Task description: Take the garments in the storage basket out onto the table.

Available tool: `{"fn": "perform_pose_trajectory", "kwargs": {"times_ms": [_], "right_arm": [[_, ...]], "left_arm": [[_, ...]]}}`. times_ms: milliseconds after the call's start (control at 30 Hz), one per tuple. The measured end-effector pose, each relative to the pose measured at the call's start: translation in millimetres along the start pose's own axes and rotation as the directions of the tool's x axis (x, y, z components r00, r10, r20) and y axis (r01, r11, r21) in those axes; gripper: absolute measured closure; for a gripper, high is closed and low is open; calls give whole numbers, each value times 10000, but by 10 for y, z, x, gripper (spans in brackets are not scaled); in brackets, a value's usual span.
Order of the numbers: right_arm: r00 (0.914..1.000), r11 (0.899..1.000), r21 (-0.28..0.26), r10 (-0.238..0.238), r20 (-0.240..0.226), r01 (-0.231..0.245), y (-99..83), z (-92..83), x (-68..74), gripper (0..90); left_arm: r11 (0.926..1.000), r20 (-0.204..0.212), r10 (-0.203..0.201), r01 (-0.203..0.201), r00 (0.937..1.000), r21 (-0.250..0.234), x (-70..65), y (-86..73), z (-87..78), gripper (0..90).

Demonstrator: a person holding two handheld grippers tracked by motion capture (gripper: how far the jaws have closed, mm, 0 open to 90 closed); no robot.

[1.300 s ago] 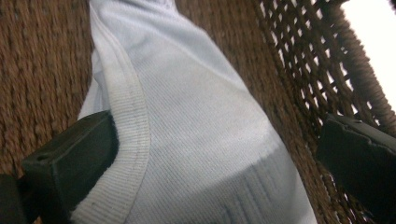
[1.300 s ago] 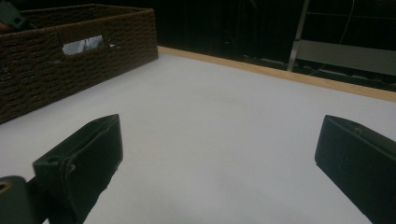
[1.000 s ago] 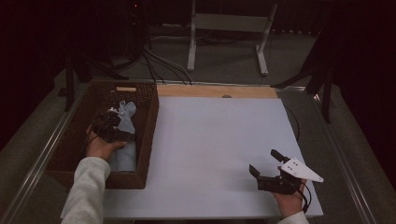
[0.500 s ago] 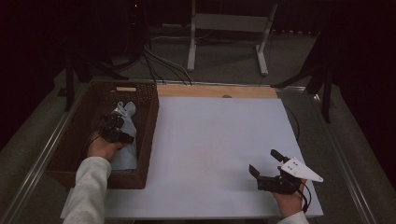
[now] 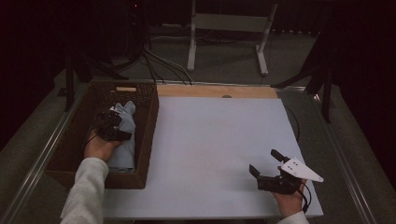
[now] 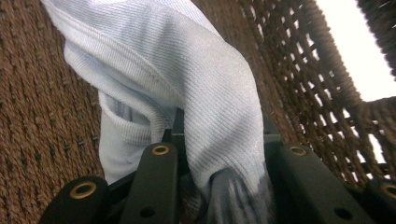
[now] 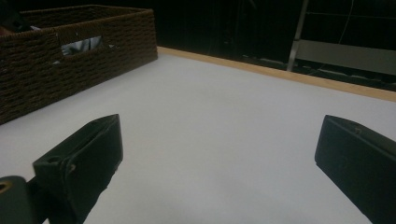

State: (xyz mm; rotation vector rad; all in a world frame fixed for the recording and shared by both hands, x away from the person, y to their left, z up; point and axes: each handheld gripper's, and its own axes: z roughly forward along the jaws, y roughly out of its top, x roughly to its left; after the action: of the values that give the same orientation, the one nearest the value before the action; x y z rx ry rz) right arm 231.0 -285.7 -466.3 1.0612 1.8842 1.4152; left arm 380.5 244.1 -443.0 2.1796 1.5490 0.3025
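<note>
At left of the high view, inside the wicker basket [image 5: 147,126], the pale blue cloth [image 5: 125,135] is clamped by the left gripper [image 5: 112,122], whose jaws have just been closing. The right gripper [image 5: 267,163] is held wide apart at lower right.

High camera overlooks the table [image 5: 215,140]; tool cameras sit close, sharing the basket [image 5: 147,121].

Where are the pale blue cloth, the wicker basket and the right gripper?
pale blue cloth [image 6: 187,88]: left gripper view, on the fold running down between the fingers.
wicker basket [image 5: 148,122]: high view, on its right wall.
right gripper [image 5: 265,163]: high view, midway between its open fingertips.
</note>
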Motion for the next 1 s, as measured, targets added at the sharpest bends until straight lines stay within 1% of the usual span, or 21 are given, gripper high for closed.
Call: {"fn": "perform_pose_trajectory", "kwargs": {"times_ms": [33, 67, 100, 200, 233, 267, 300, 333, 367, 400, 433, 467, 600, 633, 667, 700, 867, 900, 933, 967, 1000], "right_arm": [[10000, 10000, -12, -9, 1, 9, 1, -3, 1, 12], [10000, 10000, -12, -9, 1, 9, 1, -3, 1, 12], [10000, 10000, -16, -5, 7, 5, 1, -3, 0, 12], [10000, 10000, -10, 13, 6, -13, 0, -4, -1, 12], [10000, 10000, -17, 10, 2, -10, 0, -4, -2, 12], [10000, 10000, -17, 10, 2, -10, 0, -4, -2, 12], [10000, 10000, -9, 18, 1, -18, 0, -4, -1, 12], [10000, 10000, -9, 18, 1, -18, 0, -4, -1, 12], [10000, 10000, -16, 15, 2, -15, 0, -4, -1, 12], [10000, 10000, -16, 15, 2, -15, 0, -4, -1, 12], [10000, 10000, -4, 18, 3, -18, -1, -3, -3, 12], [10000, 10000, -4, 18, 3, -18, -1, -3, -3, 12], [10000, 10000, -6, 22, -4, -22, -1, -3, -1, 12], [10000, 10000, -13, 23, -6, -23, 0, -3, -1, 12], [10000, 10000, -13, 23, -6, -23, 0, -3, -1, 12], [10000, 10000, -27, 36, -2, -36, 0, -5, -3, 12], [10000, 10000, -33, 43, 11, -43, 0, -7, -8, 12], [10000, 10000, -34, 43, 8, -43, 0, -8, -7, 12], [10000, 10000, -35, 41, 9, -41, 0, -8, -7, 12], [10000, 10000, -34, 41, 11, -41, 0, -9, -7, 12], [10000, 10000, -34, 41, 11, -41, 0, -9, -7, 12]], "left_arm": [[9998, 45, -64, 65, 10000, -211, -2, -7, -28, 708], [9998, 45, -64, 65, 10000, -211, -2, -7, -28, 708], [9993, 76, -11, 13, 10000, -369, -9, -14, -51, 708], [9987, 60, 43, -40, 10000, -502, -22, -19, -74, 708], [9976, 77, 63, -57, 10000, -687, -22, -23, -102, 708], [9976, 77, 63, -57, 10000, -687, -22, -23, -102, 707], [9950, 121, -46, 58, 9999, -996, -9, -28, -144, 707], [9950, 121, -46, 58, 9999, -996, -9, -28, -144, 708], [9913, 159, -75, 95, 9998, -1311, 1, -33, -191, 707], [9913, 159, -75, 95, 9998, -1311, 1, -33, -191, 707], [9874, 169, -71, 97, 9998, -1582, -2, -41, -230, 708], [9874, 169, -71, 97, 9998, -1582, -2, -41, -230, 708], [9832, 186, 0, 34, 9998, -1826, -8, -47, -280, 707], [9810, 232, 6, 39, 9997, -1940, -4, -47, -299, 707], [9810, 232, 6, 39, 9997, -1940, -4, -47, -299, 707], [9783, 269, 10, 46, 9996, -2072, -5, -47, -320, 707], [9740, 268, 31, 31, 9996, -2266, -8, -48, -362, 707], [9711, 241, 32, 26, 9997, -2387, -12, -51, -383, 707], [9711, 241, 32, 26, 9997, -2387, -12, -51, -383, 707], [9681, 244, 59, 4, 9997, -2507, -12, -55, -404, 707], [9681, 244, 59, 4, 9997, -2507, -12, -55, -404, 707]]}}
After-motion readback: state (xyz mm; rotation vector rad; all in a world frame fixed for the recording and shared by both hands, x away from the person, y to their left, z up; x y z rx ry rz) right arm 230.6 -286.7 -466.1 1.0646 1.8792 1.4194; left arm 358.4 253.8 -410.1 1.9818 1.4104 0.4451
